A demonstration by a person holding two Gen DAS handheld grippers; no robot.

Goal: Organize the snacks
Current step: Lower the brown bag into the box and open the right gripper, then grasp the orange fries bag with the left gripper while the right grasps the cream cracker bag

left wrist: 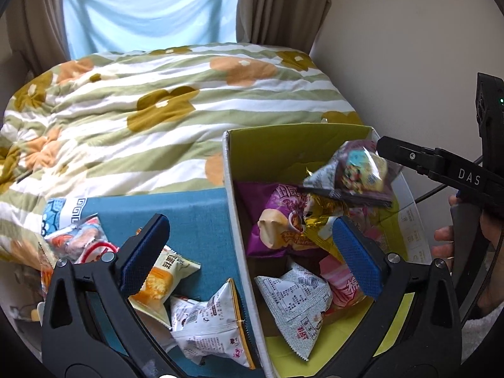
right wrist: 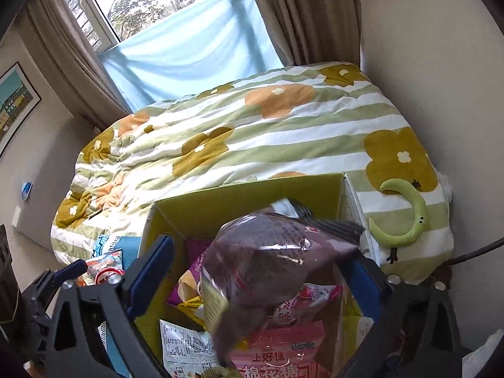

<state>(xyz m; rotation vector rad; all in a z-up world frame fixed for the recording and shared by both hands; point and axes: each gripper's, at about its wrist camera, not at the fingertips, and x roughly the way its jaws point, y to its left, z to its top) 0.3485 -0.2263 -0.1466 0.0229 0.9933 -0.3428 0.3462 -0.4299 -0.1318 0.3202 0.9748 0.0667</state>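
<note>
Snacks in crinkly foil and plastic packets are split between two places: several lie inside the open white cardboard box with the yellow-green lining (left wrist: 231, 195), and a few remain outside it on the teal cloth-covered surface (left wrist: 195, 220) at the foot of the striped floral quilt (left wrist: 157, 100).

The right claw (right wrist: 261, 274) stands with its fingers wide apart, and a dusky purple translucent packet (right wrist: 277, 258) hangs between them over the box, blurred; the right finger seems to touch it, but I cannot tell whether anything grips it, so it looks to be dropping. In the left view the same packet (left wrist: 362, 170) sits high above the purple potato-chip bag (left wrist: 280, 223) and the gold foil wrapper (left wrist: 318, 214).

The left claw (left wrist: 249, 252) is also spread open, holding nothing, and straddles the box's near wall, one finger over the teal cloth and one inside the box.

Risks, as I judge them: the falling packet may land on the heaped pile and slide toward the rim, or catch on the right finger and tip outside. The left claw, so close to the thin cardboard wall, could nudge or fold it when turning toward the white printed packet (left wrist: 211, 324) and the orange-and-white packet (left wrist: 160, 283), and slippery puffed film may squirt out of a shallow pinch.
</note>
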